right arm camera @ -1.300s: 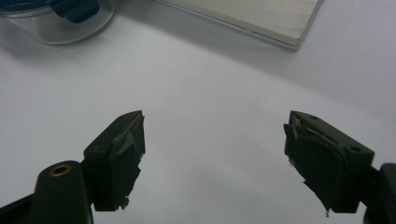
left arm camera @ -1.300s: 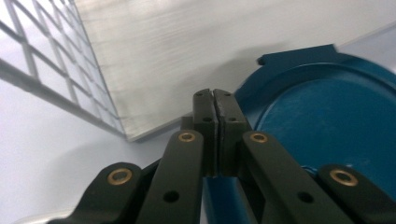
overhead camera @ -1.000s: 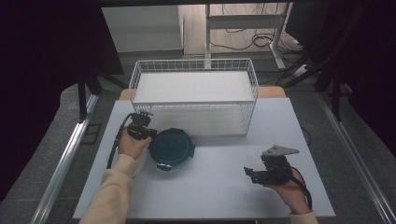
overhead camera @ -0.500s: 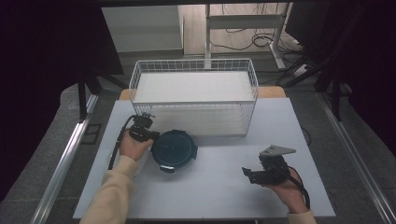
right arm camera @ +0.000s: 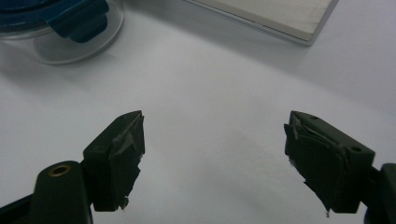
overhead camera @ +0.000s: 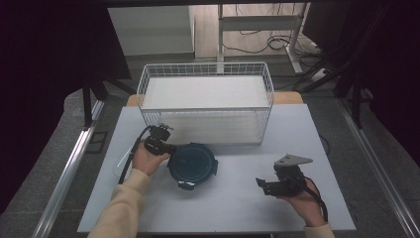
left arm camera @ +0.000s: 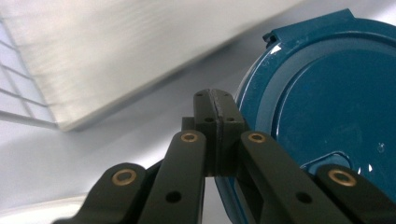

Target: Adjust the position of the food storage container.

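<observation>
A round clear container with a dark blue clip-on lid sits on the white table in front of the basket. My left gripper is at its left edge. In the left gripper view the jaws are pressed together, gripper right against the lid rim, with nothing seen between the pads. My right gripper is low over the table to the container's right, apart from it. Its gripper is wide open and empty, with the container at upper left.
A white wire basket stands at the back of the table, its flat base just beyond the right gripper. A clear rounded rim lies by the left hand. Bare tabletop lies between the two grippers.
The left gripper and the blue-lidded container have both shifted slightly to the right. The right gripper has barely moved.
</observation>
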A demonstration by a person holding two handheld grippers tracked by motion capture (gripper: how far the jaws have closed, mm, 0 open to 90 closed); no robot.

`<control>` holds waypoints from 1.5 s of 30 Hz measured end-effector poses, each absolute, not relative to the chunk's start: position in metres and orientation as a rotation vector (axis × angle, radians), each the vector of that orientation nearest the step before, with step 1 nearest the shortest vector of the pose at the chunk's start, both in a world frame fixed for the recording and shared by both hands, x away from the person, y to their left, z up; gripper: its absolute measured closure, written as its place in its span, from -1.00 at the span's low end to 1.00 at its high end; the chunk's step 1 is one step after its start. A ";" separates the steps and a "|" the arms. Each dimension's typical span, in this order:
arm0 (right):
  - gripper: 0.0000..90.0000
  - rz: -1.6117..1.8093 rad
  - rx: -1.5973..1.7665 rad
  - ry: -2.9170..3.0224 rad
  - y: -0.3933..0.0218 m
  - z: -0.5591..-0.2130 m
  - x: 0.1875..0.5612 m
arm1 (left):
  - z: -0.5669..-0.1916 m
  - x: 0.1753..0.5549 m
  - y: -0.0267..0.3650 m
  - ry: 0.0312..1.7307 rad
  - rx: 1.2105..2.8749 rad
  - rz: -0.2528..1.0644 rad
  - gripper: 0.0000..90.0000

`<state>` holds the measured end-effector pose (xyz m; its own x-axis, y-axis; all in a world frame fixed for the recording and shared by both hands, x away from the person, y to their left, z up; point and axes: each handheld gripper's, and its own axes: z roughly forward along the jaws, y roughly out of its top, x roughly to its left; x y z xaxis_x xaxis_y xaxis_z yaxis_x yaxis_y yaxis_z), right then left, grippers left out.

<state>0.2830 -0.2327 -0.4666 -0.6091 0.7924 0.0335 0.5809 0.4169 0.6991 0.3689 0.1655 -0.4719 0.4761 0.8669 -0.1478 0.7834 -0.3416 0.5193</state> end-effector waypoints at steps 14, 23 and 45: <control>-0.56 0.986 1.186 2.377 -0.231 -0.467 0.283 | -0.473 0.355 0.140 1.277 2.231 0.108 1.00; -0.56 0.986 1.186 2.376 -0.231 -0.467 0.283 | -0.473 0.348 0.130 1.245 2.243 0.089 1.00; -0.56 0.996 1.182 2.371 -0.233 -0.465 0.283 | -0.473 0.334 0.113 1.193 2.251 0.019 1.00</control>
<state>0.2827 -0.2331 -0.4645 -0.6115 0.7907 0.0304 0.5751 0.4177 0.7034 0.3335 0.1135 -0.4734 0.5987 0.7609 -0.2501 0.7526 -0.4277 0.5007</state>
